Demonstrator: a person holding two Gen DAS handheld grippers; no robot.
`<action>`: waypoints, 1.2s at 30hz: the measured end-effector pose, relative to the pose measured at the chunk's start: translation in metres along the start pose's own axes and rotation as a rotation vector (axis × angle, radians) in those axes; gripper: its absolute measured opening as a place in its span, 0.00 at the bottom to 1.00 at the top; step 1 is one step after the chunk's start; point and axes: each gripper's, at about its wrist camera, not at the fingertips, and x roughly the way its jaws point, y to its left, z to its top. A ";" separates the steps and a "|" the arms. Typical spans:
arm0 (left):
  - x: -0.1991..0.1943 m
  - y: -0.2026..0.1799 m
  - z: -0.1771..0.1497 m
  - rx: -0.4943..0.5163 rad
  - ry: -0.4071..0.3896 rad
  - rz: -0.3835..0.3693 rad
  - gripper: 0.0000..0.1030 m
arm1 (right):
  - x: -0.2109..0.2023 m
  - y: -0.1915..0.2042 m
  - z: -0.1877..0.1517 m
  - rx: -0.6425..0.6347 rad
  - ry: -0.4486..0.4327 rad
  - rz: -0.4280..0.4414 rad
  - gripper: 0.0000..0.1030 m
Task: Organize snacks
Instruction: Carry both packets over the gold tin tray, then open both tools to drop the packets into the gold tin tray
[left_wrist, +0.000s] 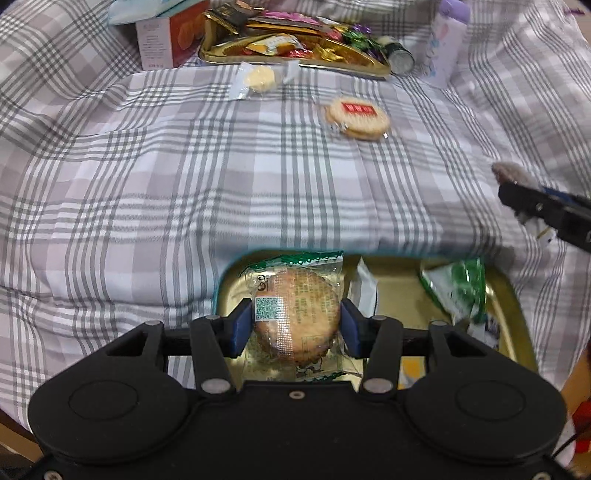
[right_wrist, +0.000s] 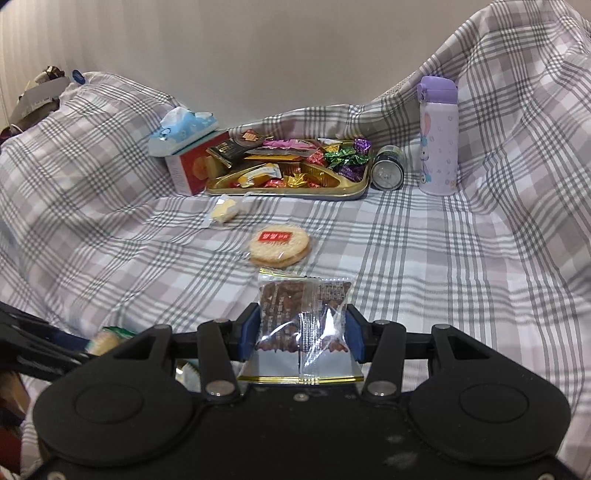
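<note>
The plaid bedcover (right_wrist: 424, 258) is soft matt woven cloth, creased. Far off, a shiny gold metal tray (right_wrist: 295, 190) carries glossy foil candy wrappers (right_wrist: 347, 157). The near gold tin (left_wrist: 513, 295) looks like smooth satin metal. Both held snacks, the round biscuit (left_wrist: 297, 314) and the brown bar (right_wrist: 303, 314), sit in clear crinkly plastic film. The 2 grippers' bodies are matt black plastic, with smooth blue pads (left_wrist: 240, 326).

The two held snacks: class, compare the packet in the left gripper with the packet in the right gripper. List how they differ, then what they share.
1. The left gripper holds a round biscuit packet; the right gripper holds a rectangular brown snack packet.
2. The biscuit packet has green trim; the brown snack packet has gold edging.
3. The biscuit packet hangs over a gold tray; the brown snack packet over the plaid sheet.
Shared: both are clear wrappers pinched between blue pads.
</note>
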 end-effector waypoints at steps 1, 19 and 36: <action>0.000 -0.001 -0.004 0.012 -0.002 -0.002 0.54 | -0.004 0.000 -0.003 0.004 0.005 0.000 0.49; -0.013 0.005 -0.013 0.002 -0.061 0.011 0.55 | -0.020 0.027 -0.031 -0.061 0.059 0.054 0.49; -0.020 0.001 -0.020 -0.021 -0.104 0.049 0.54 | -0.008 0.070 -0.054 -0.201 0.200 0.147 0.50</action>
